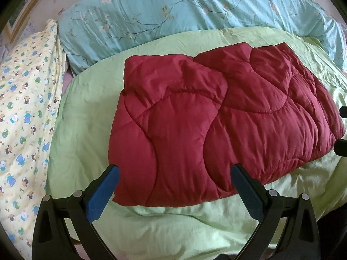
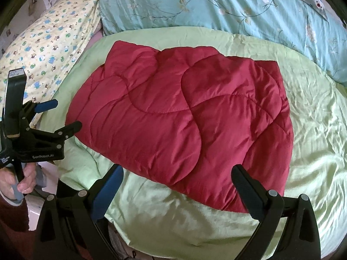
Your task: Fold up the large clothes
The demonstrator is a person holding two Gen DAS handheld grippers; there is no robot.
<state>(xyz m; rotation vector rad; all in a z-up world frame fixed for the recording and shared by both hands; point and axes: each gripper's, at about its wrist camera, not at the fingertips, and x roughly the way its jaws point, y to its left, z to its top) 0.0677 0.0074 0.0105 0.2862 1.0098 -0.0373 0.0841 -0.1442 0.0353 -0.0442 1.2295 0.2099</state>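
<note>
A dark red quilted padded garment (image 1: pixel 216 117) lies folded into a thick rectangle on a light green sheet (image 1: pixel 82 112); it also shows in the right wrist view (image 2: pixel 184 117). My left gripper (image 1: pixel 175 171) is open and empty, its fingers just short of the garment's near edge. It also shows at the left of the right wrist view (image 2: pixel 65 114), open beside the garment's left edge. My right gripper (image 2: pixel 177 172) is open and empty at the garment's near right corner. Its tips show at the right edge of the left wrist view (image 1: pixel 341 130).
A teal floral duvet (image 1: pixel 173 10) lies bunched along the back of the bed. A yellow cartoon-print quilt (image 1: pixel 28 108) lies at the left. The green sheet is wrinkled to the right (image 2: pixel 314 130). The bed's front edge is near the grippers.
</note>
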